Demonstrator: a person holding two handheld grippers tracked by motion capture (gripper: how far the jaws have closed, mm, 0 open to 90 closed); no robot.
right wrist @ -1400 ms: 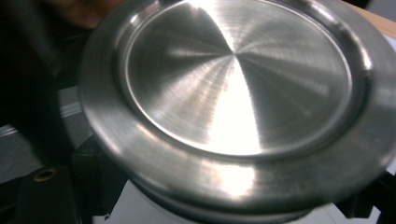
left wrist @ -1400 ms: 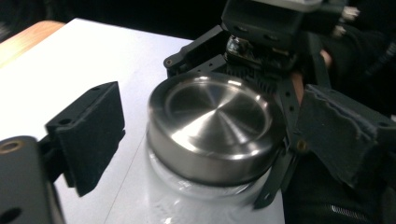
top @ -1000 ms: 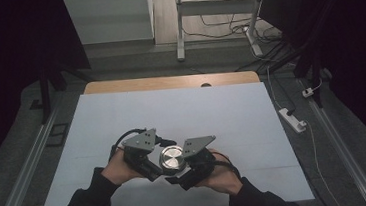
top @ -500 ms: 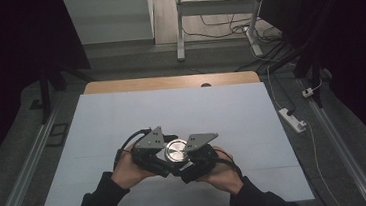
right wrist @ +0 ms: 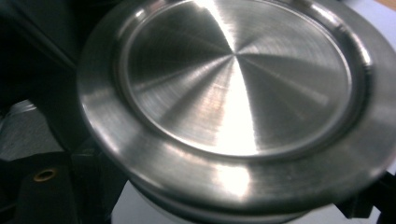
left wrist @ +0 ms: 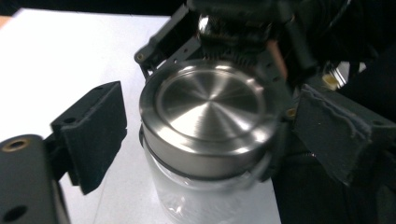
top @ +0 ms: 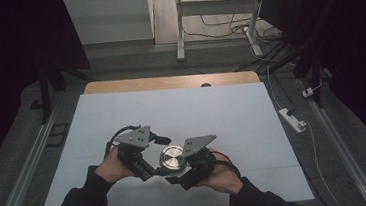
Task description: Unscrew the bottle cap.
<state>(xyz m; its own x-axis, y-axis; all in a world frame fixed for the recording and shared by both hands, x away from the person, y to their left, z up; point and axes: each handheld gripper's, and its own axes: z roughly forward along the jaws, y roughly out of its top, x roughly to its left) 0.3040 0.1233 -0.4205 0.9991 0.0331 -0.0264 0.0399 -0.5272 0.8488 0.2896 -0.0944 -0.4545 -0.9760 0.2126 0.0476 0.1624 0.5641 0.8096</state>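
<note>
- We see 2 tongs held low over the near half of the table: the left gripper [top: 153, 172] in the person's left hand [top: 110, 165] and the right gripper [top: 173, 178] in the right hand [top: 221, 178], their tips angled in toward each other.
- Between them sits a clear glass jar [left wrist: 196, 200] with a brushed metal lid [top: 171, 157]; in the high view the lid shows as a bright disc just in front of both tips.
- In the left gripper view the left tongs are spread wide. The left jaw stands apart from the jar, with white table showing in the gap; the right jaw lies at the lid's far side, and we cannot tell whether it touches.
- In that same view the right gripper's body [left wrist: 243, 28] rises just behind the lid, pressed close against its rim.
- In the right gripper view the lid [right wrist: 233, 107] looms very close, tilted across the frame, with the jar's pale body just under its rim. Dark jaw parts lie at the lower left and lower right edges, hugging the jar below the lid, but the contact is hidden, so we cannot tell whether the right tongs are clenched on it or released.
- The white table top [top: 182, 113] stretches beyond both tongs to a wooden edge strip [top: 169, 82] at the far side.
- A white power strip [top: 293, 119] lies on the floor, well off to the right of the right gripper.
</note>
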